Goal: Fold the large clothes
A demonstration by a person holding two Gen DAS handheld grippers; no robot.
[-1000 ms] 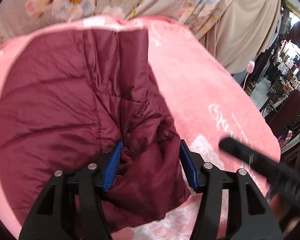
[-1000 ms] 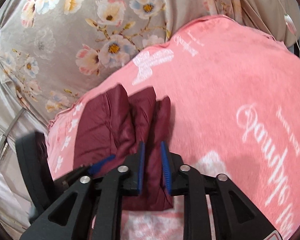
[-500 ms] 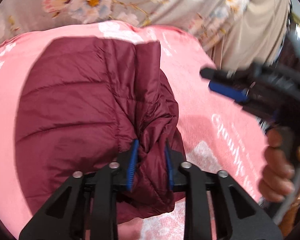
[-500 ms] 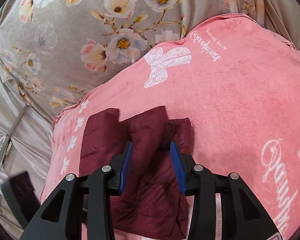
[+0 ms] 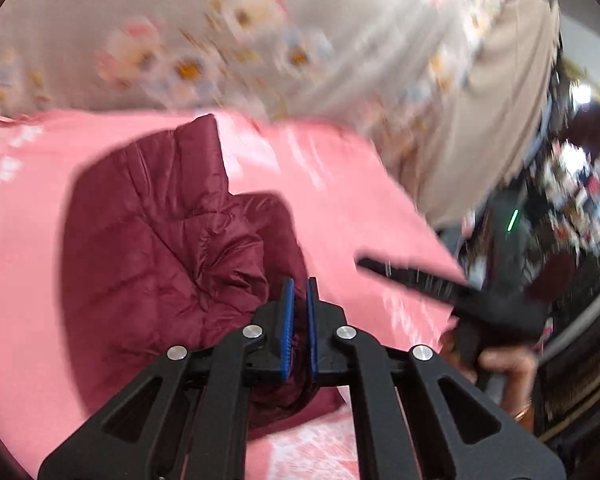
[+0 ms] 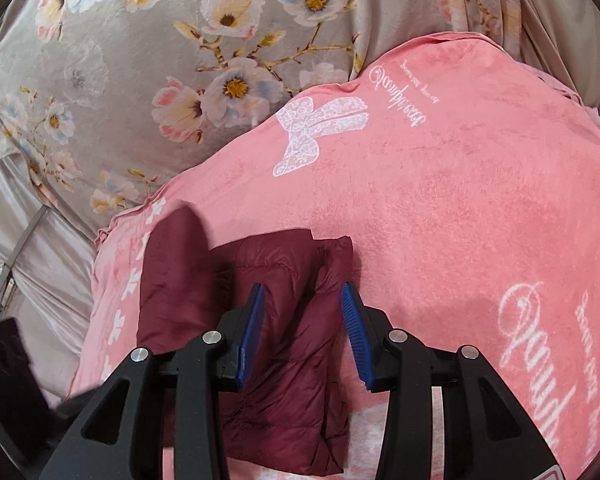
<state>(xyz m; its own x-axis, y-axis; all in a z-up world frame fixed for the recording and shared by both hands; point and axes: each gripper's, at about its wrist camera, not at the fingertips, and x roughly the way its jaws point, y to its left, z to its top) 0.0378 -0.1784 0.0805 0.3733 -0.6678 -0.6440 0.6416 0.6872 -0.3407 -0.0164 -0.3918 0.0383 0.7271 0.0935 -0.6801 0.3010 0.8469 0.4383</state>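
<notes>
Jacket (image 6: 284, 344) mostly folded on pink blanket (image 6: 480, 200); left tongs (image 5: 299, 316) pinching its near edge, right tongs (image 6: 302, 332) spread over it. Final fold left.

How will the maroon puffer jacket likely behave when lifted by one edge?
The maroon puffer jacket will probably sag and bunch, since it creases by the left gripper. Its shiny shell may slip. The puffy quilting suggests it is light.
</notes>
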